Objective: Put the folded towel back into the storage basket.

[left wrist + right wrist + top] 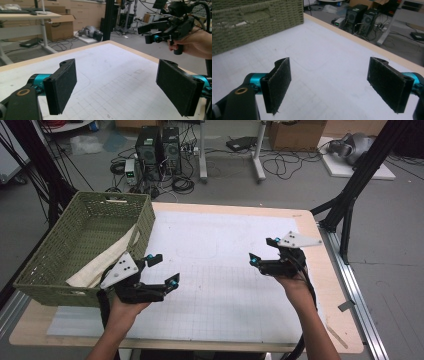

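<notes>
One cream cloth (102, 262) lies half hidden behind the left gripper (161, 268).

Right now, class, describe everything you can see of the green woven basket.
The green woven basket is rectangular and open-topped, with a slot handle in its far end wall and sides that flare upward. It sits upright on the table's left edge, overhanging it slightly. A cream cloth lies inside, draped toward the near right corner. Neither claw touches it.

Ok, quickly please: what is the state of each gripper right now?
Left gripper: open, fingers wide apart, holding nothing.
Right gripper: open, fingers wide apart, holding nothing.
</notes>
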`<state>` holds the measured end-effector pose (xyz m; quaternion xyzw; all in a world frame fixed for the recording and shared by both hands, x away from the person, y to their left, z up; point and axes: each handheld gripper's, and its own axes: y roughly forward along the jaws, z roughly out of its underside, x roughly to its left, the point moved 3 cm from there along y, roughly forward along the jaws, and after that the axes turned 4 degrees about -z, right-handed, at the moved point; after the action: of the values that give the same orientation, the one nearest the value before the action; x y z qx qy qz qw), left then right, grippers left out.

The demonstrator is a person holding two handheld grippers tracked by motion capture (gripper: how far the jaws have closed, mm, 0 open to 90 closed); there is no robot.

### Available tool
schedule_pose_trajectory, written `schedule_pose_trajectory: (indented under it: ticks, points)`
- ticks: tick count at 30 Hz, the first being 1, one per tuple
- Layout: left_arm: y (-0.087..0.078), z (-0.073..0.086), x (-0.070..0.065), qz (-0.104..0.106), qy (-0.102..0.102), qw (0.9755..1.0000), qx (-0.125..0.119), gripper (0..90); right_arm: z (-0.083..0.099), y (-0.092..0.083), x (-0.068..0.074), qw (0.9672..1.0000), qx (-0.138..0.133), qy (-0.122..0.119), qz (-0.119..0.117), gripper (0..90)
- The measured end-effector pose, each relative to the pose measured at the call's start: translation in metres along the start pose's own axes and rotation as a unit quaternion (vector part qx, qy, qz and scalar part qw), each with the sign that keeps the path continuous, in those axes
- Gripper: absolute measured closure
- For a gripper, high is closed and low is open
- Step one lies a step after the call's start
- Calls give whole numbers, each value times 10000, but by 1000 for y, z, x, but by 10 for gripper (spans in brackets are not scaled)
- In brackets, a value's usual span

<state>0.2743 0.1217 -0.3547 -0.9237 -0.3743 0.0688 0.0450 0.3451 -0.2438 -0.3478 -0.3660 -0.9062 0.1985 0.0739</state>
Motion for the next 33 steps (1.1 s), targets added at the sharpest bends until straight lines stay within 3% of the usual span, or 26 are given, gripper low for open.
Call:
schedule_pose_trajectory:
  ticks: [8, 15, 18, 25, 33]
  points:
    - [16, 21, -5, 184, 0, 9998, 20, 173, 41, -29, 3, 9991, -29, 183, 378, 181]
    - [19, 34, -2, 243, 57, 9996, 100, 174, 73, -46, 16, 9964, -75, 280, 801, 172]
    - [19, 40, -3, 220, 163, 9994, 204, 174, 82, -51, 20, 9959, -140, 369, 818, 172]
    - [19, 43, -7, 249, 165, 9993, 232, 179, 97, -53, 23, 9942, -226, 433, 958, 172]
    - [22, 48, -7, 215, 159, 9992, 290, 179, 98, -51, 25, 9948, -75, 299, 974, 172]
